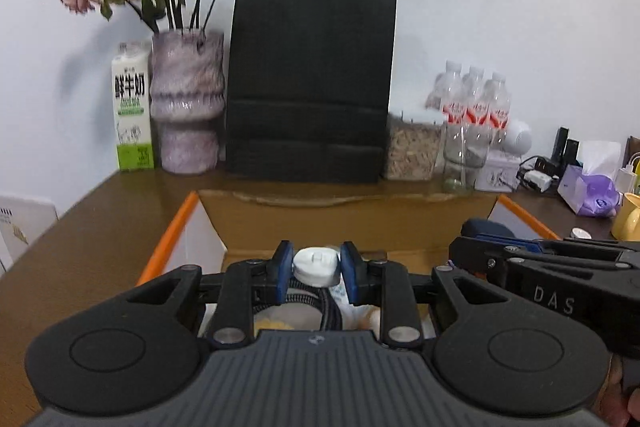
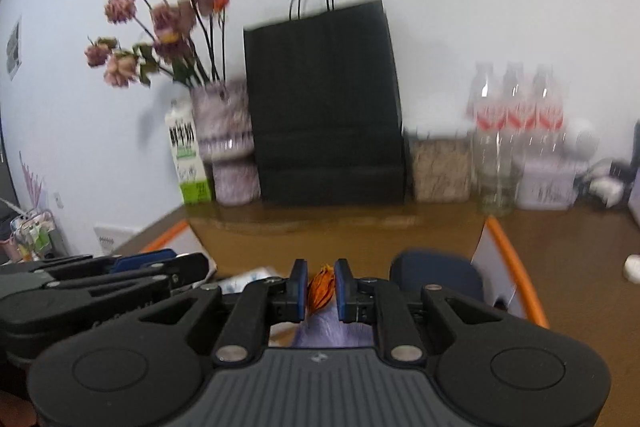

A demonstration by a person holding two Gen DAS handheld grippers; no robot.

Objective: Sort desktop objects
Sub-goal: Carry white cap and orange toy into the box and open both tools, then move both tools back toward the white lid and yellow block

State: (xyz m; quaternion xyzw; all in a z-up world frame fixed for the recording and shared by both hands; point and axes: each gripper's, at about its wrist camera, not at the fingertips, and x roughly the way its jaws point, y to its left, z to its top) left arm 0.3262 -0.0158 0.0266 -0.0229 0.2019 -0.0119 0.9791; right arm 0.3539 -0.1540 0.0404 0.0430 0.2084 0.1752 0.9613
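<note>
Grippers are seen nearest, side by side over an open cardboard box [image 1: 208,223] with orange-edged flaps; the left gripper [image 1: 316,263] is clamped on a white plug-like adapter [image 1: 316,265], with a braided cable [image 1: 320,301] trailing beneath it; the right gripper [image 2: 321,289] is closed on an orange, crinkled item [image 2: 321,289] whose identity cannot be told, above something lilac. Both held things are hanging over the box interior, where wrappers and a dark blue rounded object [image 2: 438,273] are already lying; the sorting is therefore judged partly done, with these two pieces yet to be dropped in. Farther off, on the brown desk [image 1: 88,251], a yellow mug [image 1: 628,217], a purple tissue pack [image 1: 588,193] and a small white item [image 2: 633,268] are left outside; against the far wall a milk carton [image 1: 132,107], a vase of dried roses [image 1: 186,103], a black paper bag [image 1: 312,83] and water bottles [image 1: 476,99] are standing.
</note>
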